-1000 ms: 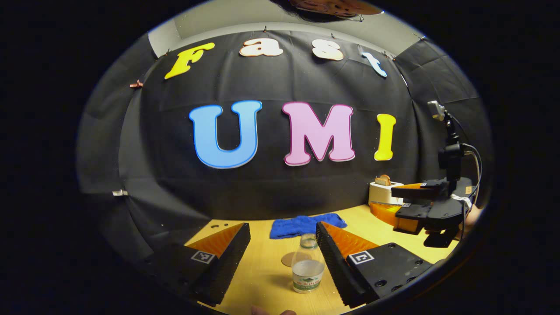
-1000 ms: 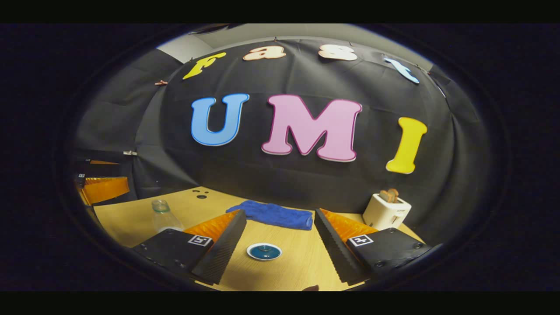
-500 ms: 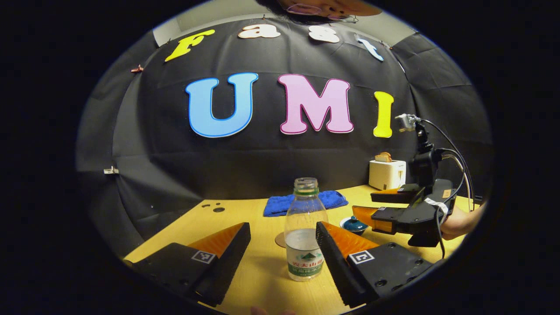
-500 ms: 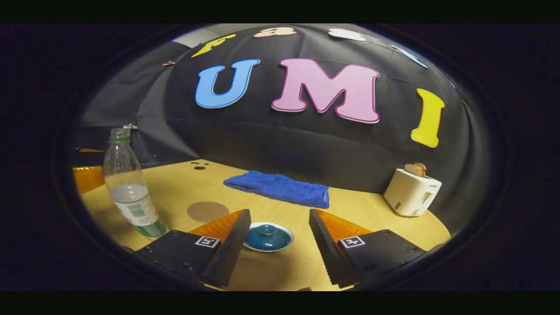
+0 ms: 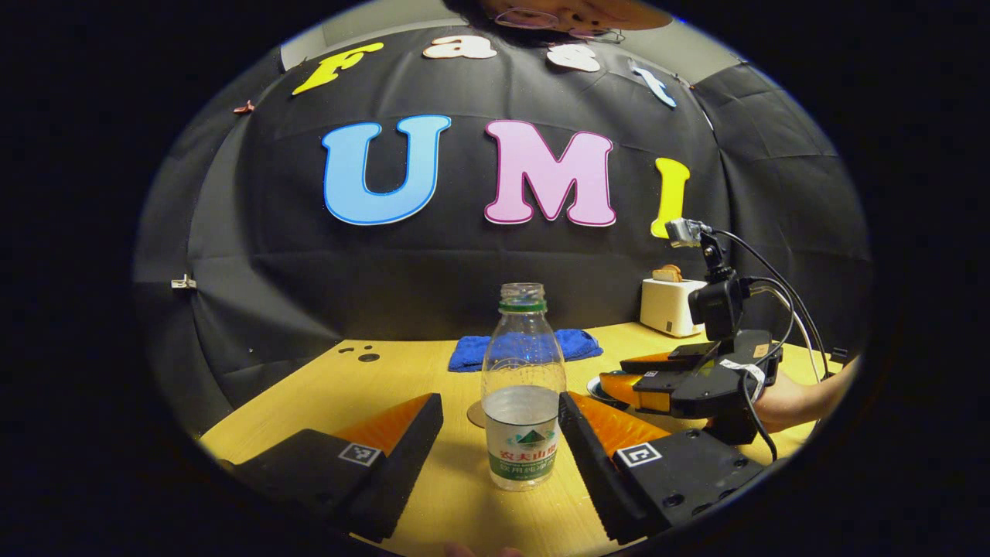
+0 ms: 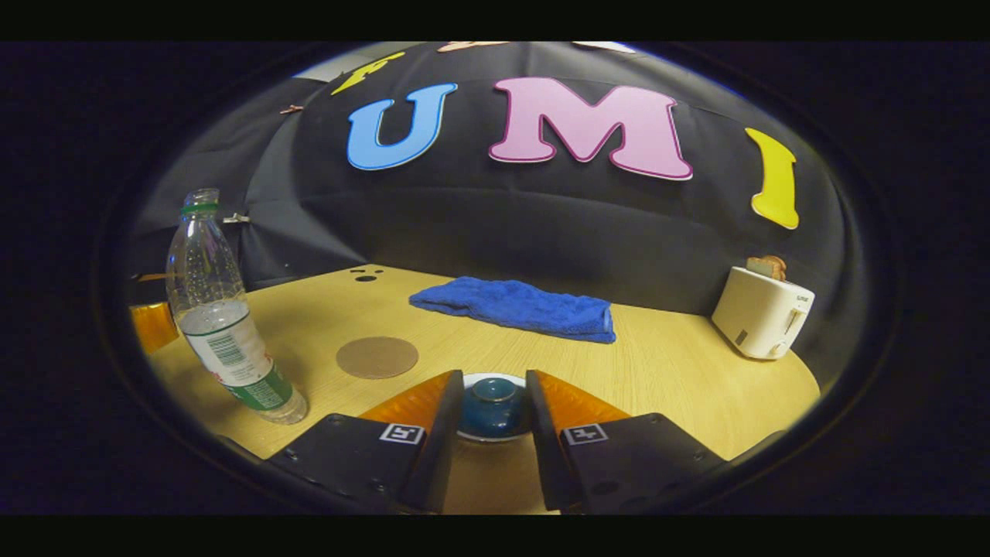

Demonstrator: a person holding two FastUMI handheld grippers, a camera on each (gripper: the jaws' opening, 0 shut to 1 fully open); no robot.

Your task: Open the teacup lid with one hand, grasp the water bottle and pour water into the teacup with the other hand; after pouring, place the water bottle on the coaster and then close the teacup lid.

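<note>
While the lid [image 6: 494, 396] sits on the teacup [image 6: 495, 429] between the right gripper [image 6: 489, 433]'s fingers, nothing of the task looks finished yet. In the right gripper view the jaws have a narrow gap, one finger close on each side of the dark blue lid; whether both press on it I cannot tell, since the contact points are hidden. The teacup stands on the worktop [image 6: 657, 363] in front of the blue cloth [image 6: 518, 308], with the white toaster [image 6: 762, 311] well off to the right.

In the left gripper view, the left gripper [image 5: 499, 441] has its jaws wide apart with the water bottle [image 5: 522, 387] standing upright between them. The bottle is close to the right-hand finger and apart from the other, so it is not gripped. It is uncapped and roughly half full. The round coaster [image 6: 377, 357] lies bare on the worktop, between bottle and teacup in the right gripper view.

By my reading, the lid grasp is just forming and the bottle grasp is about to begin. Still to come: lifting the lid, closing on the bottle, pouring, setting the bottle on the coaster, and putting the lid back.
</note>
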